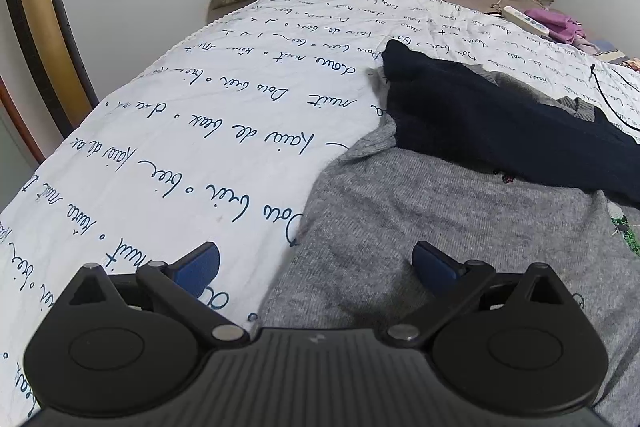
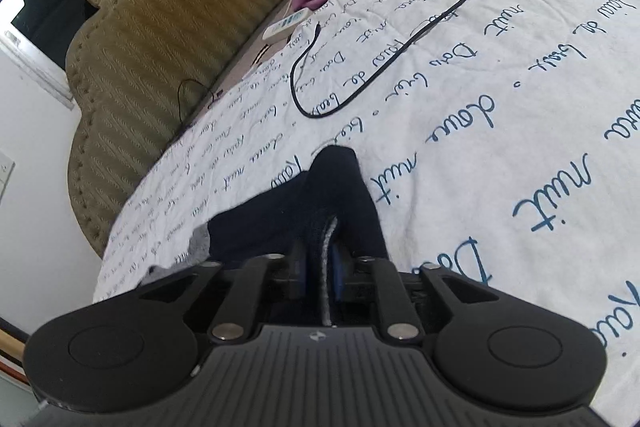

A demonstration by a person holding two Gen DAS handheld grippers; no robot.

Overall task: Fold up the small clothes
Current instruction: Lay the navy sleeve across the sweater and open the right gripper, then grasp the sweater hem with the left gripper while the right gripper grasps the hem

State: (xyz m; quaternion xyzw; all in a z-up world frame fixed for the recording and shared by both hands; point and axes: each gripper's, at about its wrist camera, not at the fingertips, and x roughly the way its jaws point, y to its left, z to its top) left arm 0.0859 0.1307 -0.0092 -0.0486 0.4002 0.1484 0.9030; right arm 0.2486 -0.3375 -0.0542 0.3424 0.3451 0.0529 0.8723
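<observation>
Sweater (image 1: 420,211) lies mid-bed (image 1: 180,131), navy sleeve (image 1: 500,123) laid across it. My right gripper (image 2: 320,267) pinches the sleeve; left gripper (image 1: 316,267) hangs wide open. Fold barely started, I judge.

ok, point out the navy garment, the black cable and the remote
navy garment (image 1: 500,123): left wrist view, middle of the cloth.
black cable (image 2: 400,53): right wrist view, lower side of its loop.
remote (image 2: 286,23): right wrist view, centre of body.

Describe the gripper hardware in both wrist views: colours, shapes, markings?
The left gripper and right gripper look identical: matte black ribbed body with a small logo, two round black side housings, black linkage arms with silver pivot pins, blue finger pads. No cables or sleeves visible.
</observation>
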